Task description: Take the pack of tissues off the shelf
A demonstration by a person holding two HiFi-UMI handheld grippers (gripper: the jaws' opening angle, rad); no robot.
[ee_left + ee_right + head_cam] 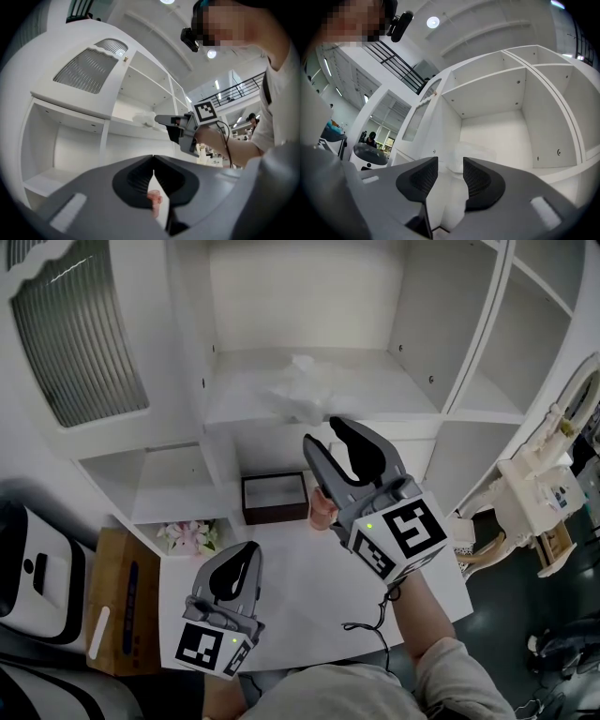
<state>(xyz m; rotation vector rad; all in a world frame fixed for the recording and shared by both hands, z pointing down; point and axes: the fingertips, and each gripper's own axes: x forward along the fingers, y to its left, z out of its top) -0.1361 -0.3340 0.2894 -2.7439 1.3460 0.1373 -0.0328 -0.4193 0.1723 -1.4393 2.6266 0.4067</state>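
Up on the middle board of the white shelf (pixel 384 381), the pack of tissues (pixel 298 388) lies crumpled and pale towards the left of its compartment, near the front edge, with an upright divider on either side. Just in front of it and a little lower, the right tongs (pixel 333 442) are held out from the person's hand with their two dark pads spread wide and nothing between them. Seen along them, the pack sits beyond the gap and apart from the pads, with only the lip of the board between the two. Lower down and to the left, the left tongs (pixel 239 559) hang over the white worktop (pixel 309 606), tips pressed together and empty. At the back of the worktop, under the shelf board, stands a dark brown open box (pixel 274 498). A small pink thing (pixel 322 510) stands just beside the box, half hidden behind the right tongs, so I cannot tell what it is. A bunch of pink flowers (pixel 190 537) sits at the worktop's left corner. Off the worktop to the left are a cardboard box (pixel 120 601) and a white machine (pixel 33 568), with a louvred panel (pixel 80 334) above them. Some white apparatus (pixel 544 493) stands well off to the right.
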